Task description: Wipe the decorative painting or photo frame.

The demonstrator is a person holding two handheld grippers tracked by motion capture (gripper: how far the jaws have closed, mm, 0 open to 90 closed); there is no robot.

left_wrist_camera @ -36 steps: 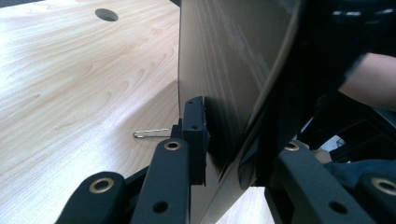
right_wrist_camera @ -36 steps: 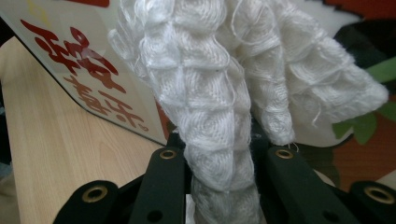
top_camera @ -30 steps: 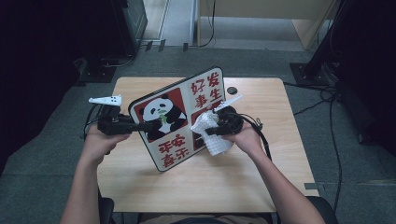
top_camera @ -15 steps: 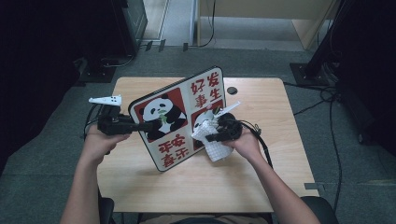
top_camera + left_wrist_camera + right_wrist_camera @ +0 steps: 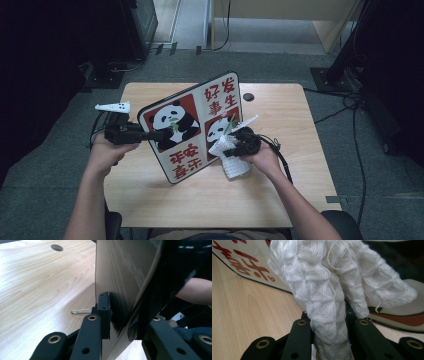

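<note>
Panda board [image 5: 192,127] stands tilted on its lower edge on the wooden surface [image 5: 280,192], left tool [image 5: 162,134] clamped on its left rim. In the left gripper view the board's brown back [image 5: 120,272] hides most of the far side. Right tool [image 5: 231,152] is closed tight on a white knitted cloth [image 5: 231,160], pressed against the board's printed face; the cloth [image 5: 329,297] covers its jaw tips.

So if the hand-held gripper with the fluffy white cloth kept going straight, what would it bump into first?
Probably the panda board: the right hand-held gripper points at its lower edge, with the cloth leading, though depth is unclear.
</note>
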